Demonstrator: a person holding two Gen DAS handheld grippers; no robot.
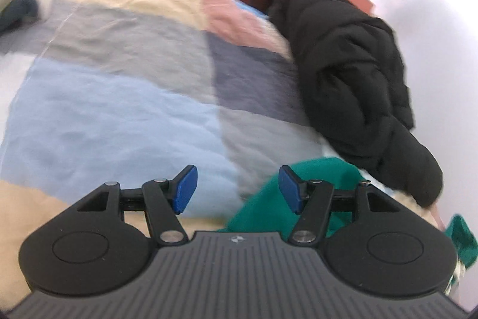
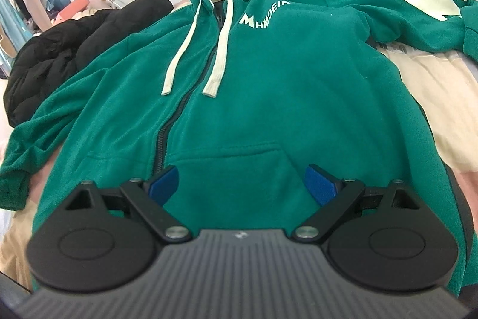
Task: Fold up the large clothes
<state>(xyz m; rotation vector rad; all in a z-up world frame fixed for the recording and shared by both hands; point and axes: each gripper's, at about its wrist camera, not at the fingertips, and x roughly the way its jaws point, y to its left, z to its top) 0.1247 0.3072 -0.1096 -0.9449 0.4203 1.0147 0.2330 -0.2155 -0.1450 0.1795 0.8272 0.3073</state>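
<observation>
Hoodie (image 2: pixel 269 85) lies face up, spread flat on the bed (image 2: pixel 433 97), zip closed, presumably laid out ready for folding. Long axis runs from hem, nearest the right tongs (image 2: pixel 243 184), away to the hood at the far end; sleeves splay out to either side. Right tongs spread wide, empty, above the front pocket. Left tongs (image 1: pixel 237 189) also open, empty, facing quilt beside a green edge. Black jacket (image 2: pixel 74 41) heaped alongside.
</observation>
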